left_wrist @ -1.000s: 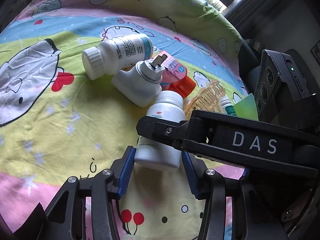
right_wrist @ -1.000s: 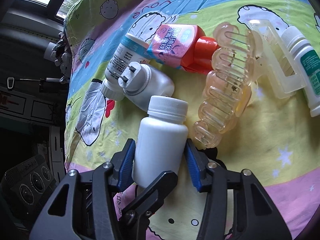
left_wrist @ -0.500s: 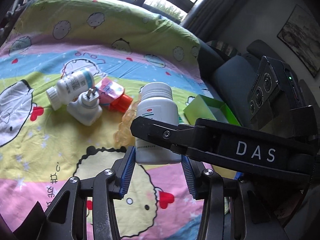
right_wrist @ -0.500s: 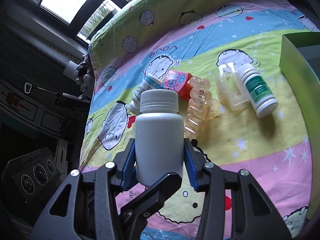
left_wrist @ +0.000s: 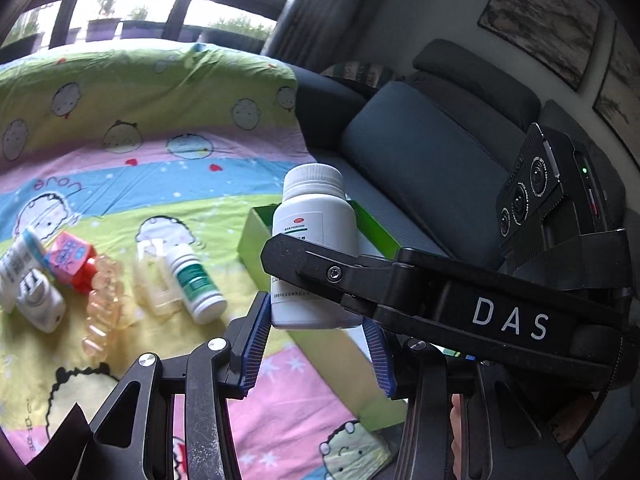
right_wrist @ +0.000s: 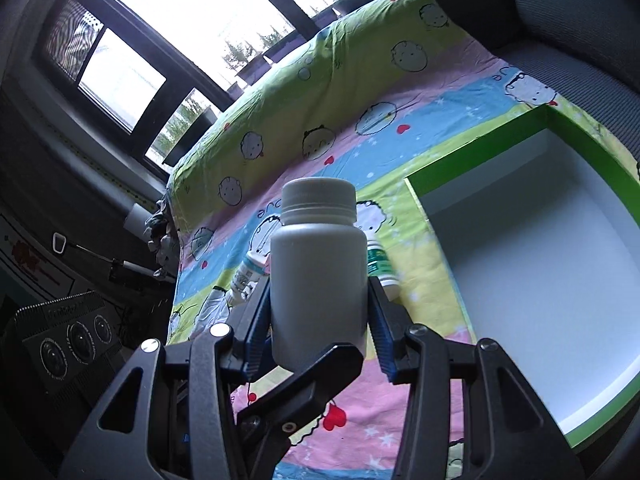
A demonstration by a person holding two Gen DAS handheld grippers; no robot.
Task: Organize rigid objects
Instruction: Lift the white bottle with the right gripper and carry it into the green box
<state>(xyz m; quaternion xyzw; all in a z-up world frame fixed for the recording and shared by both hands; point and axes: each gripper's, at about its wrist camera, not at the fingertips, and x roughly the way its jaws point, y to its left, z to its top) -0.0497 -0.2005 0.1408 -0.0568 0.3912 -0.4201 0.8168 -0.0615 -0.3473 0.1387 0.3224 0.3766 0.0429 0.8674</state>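
Both grippers are shut on one white pill bottle and hold it upright in the air. My left gripper clamps its base between blue pads. My right gripper clamps the same bottle from the other side, and its black finger crosses the bottle in the left wrist view. A green box with a white inside lies open to the right. On the cartoon blanket lie a green-label bottle, a clear clip, an amber hair claw, a pink-and-red box and a white plug adapter.
A blue-label bottle lies at the far left edge of the left wrist view. A dark sofa cushion rises behind the box. Windows stand behind the blanket. A black device sits low left in the right wrist view.
Both grippers have lifted the white bottle off the blanket and carried it right, from beside the pile to near the green box. The other items lie where they were.
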